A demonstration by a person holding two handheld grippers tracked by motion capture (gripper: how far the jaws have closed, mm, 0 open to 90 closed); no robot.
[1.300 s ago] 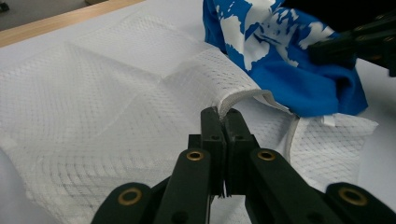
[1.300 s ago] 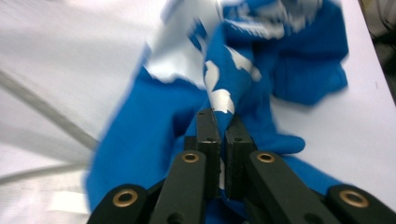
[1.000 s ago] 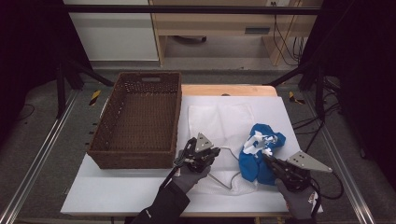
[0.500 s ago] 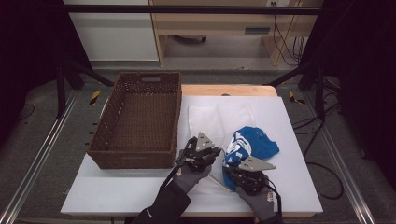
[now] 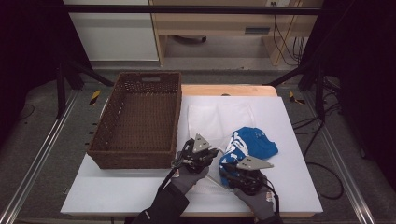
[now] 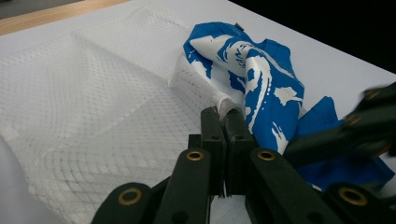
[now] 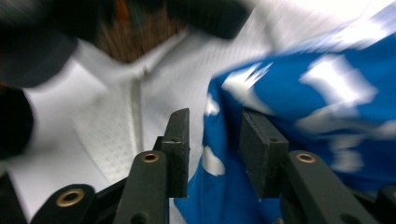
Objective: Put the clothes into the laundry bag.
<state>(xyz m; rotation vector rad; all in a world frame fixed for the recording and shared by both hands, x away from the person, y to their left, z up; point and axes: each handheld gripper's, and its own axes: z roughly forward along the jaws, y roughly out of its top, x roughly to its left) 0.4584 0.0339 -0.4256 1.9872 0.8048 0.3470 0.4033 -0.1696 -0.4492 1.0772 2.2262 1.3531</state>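
Note:
A white mesh bag [image 5: 219, 119] lies flat on the white table, and a blue cloth with white print [image 5: 254, 142] is bunched at its near right corner. My left gripper [image 5: 212, 152] is shut on the bag's raised edge [image 6: 223, 108], lifting it a little, with the blue cloth [image 6: 261, 70] just beyond. My right gripper [image 5: 231, 167] sits close to the left one. Its jaws [image 7: 212, 121] have just been opening and stand apart. The blue cloth [image 7: 299, 93] lies between them, not pinched. The right gripper view is blurred.
A brown wicker basket [image 5: 140, 154] stands empty at the left, its near right corner next to my left hand. The white table top [image 5: 116, 196] ends close to the forearms. A wooden strip [image 5: 229, 89] runs along the far edge.
My right gripper has carried the blue cloth leftward and down toward the left gripper, and its jaws have come apart. The left gripper has kept still, holding the bag's edge.

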